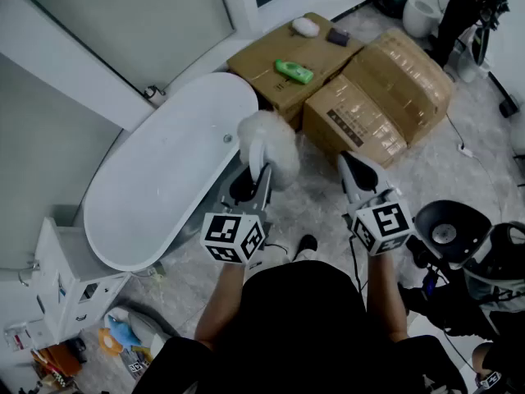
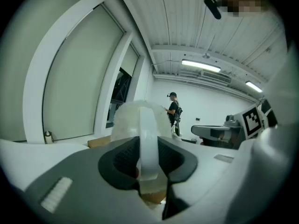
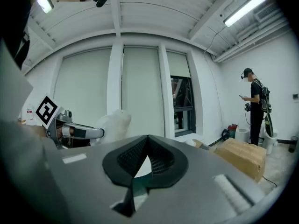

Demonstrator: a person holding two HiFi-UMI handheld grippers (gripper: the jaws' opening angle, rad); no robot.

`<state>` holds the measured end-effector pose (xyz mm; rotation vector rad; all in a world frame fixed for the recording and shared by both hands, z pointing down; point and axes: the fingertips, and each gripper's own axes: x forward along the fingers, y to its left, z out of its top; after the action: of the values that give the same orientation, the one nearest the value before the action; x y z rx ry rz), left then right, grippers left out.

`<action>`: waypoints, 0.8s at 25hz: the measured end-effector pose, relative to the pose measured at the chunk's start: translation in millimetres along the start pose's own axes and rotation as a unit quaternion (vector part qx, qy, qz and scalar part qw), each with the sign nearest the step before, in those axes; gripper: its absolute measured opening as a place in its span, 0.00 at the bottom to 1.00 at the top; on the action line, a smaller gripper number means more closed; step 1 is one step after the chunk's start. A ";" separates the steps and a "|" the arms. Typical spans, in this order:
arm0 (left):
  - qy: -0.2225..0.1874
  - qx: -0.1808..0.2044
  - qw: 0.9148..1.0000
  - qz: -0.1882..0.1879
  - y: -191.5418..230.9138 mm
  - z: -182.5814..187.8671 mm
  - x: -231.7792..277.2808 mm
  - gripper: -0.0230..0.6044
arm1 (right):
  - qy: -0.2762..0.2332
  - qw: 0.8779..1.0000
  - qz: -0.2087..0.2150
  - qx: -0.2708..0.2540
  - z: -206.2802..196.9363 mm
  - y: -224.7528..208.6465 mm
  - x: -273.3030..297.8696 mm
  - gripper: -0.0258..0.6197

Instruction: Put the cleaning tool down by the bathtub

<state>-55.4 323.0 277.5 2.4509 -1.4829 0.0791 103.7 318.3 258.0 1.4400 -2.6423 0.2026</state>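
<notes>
— What is being gripped by the left gripper (image 1: 250,183)?

— The cleaning tool (image 1: 267,142) is being clamped by its white handle. The jaws are being pressed onto it from both sides, only as far apart as the handle is wide, and the fluffy white head is being shown beyond their tips.

— Where is the tool being held?

— In the air, off the floor, just beside the end rim of the bathtub (image 1: 148,195), between it and the cardboard boxes (image 1: 381,97).

— Is anything being carried by the right gripper (image 1: 357,171)?

— Nothing. Its jaws are being held tip to tip, with no object between them.
</notes>
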 end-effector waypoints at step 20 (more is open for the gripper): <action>0.005 0.006 1.000 0.010 -13.8 -9.0 -16.7 0.18 | -0.002 1.000 0.003 0.027 -12.9 5.5 -22.5 0.05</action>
<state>-50.3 345.8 280.2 2.4427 -1.5066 0.1035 111.8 342.1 266.5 1.4499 -2.6638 0.2746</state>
